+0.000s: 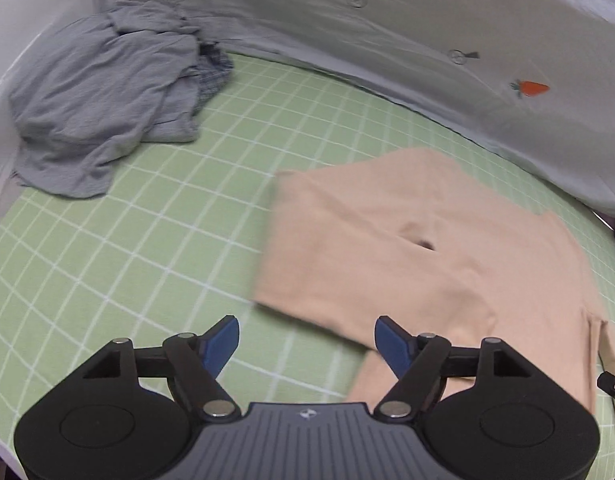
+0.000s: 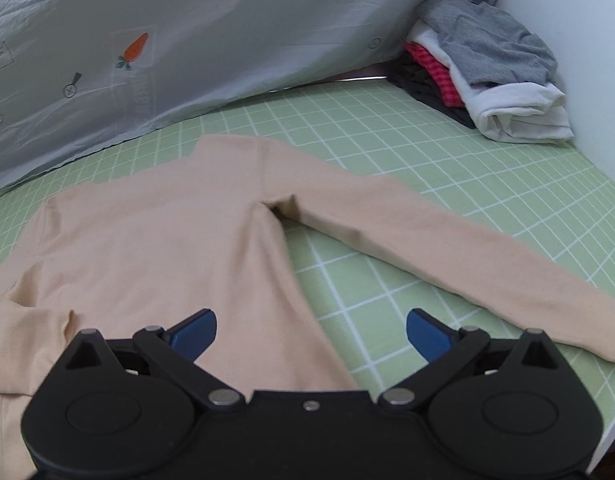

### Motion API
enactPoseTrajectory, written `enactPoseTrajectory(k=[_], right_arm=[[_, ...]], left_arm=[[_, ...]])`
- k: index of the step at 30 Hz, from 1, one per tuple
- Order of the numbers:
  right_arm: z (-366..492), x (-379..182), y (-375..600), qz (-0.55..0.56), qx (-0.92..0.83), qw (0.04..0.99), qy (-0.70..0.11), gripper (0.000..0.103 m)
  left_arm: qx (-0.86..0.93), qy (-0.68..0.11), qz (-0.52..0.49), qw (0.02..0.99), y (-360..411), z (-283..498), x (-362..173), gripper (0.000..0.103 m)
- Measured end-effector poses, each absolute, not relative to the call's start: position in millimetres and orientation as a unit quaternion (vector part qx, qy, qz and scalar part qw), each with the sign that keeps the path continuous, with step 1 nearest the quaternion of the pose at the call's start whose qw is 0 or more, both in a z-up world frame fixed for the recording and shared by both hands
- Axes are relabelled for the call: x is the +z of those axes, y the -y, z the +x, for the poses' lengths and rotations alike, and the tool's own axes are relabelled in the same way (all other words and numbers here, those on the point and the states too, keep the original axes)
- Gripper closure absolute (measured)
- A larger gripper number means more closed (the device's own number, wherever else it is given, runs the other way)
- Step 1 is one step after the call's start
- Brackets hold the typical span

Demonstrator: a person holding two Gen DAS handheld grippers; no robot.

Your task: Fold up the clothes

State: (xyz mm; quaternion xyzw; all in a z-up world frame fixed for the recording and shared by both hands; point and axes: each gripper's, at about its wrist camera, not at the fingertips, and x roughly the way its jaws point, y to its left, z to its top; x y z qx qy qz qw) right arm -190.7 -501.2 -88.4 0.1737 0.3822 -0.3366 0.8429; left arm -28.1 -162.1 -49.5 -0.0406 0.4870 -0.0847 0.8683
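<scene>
The beige top runs under the right claw, hem hidden.

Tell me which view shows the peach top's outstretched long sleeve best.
The right wrist view: the peach long-sleeved top shows its outstretched sleeve nearly whole on the green checked sheet. The left wrist view shows only the top's body, blurred.
</scene>
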Motion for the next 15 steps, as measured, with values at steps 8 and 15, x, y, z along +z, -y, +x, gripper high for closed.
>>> enactPoseTrajectory(k=[8, 15], right_arm=[[-127, -89, 412, 0.164, -0.242, 0.87, -0.396, 0.015], [-92, -109, 362, 0.19, -0.194, 0.867, -0.417, 0.053]], left_arm=[[-0.054, -0.499, -0.049, 0.863, 79, 0, -60, 0.024], [-0.08, -0.499, -0.018, 0.863, 50, 21, -67, 0.024]])
